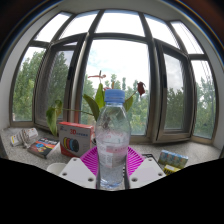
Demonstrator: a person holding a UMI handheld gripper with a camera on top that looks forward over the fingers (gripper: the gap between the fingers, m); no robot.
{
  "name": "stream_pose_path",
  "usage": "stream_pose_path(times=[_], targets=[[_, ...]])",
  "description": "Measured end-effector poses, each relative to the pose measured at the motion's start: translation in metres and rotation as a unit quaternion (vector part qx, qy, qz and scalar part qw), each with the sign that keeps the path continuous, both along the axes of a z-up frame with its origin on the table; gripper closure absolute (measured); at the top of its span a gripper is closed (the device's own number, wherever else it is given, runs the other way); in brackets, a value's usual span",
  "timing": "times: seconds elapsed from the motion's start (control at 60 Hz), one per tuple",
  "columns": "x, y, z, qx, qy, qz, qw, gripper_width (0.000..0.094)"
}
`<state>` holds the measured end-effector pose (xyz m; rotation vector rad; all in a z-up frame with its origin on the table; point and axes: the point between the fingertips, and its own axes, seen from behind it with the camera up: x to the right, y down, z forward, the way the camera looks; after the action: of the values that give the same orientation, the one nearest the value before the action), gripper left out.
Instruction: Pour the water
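Bottle of clear ribbed plastic with a blue cap stands upright at frame centre, pinched between the jaws, whose magenta pads press its lower sides. Its label is unreadable. A box with illegible print sits at lower left on the bench.

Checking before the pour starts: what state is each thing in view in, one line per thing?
water bottle: upright, blue cap on, standing between the fingers.
gripper: about the bottle's base; whether its pads press on it cannot be told.
plant: upright behind the bottle.
windows: appear shut.
box: upright on the sill, beside the bottle.
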<state>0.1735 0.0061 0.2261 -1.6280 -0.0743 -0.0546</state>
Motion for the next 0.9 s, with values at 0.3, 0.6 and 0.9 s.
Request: stream_pose_path(times=[0.3,0.6,0.9], targets=[[0.006,-0.006,-0.139,-0.07,0.005,-0.024,0.997,0.0615],[0.012,-0.008,-0.15,-0.076,0.009,-0.046,0.996,0.0386],[0.018,-0.08,-0.143,-0.159,0.025,-0.086,0.983,0.0079]])
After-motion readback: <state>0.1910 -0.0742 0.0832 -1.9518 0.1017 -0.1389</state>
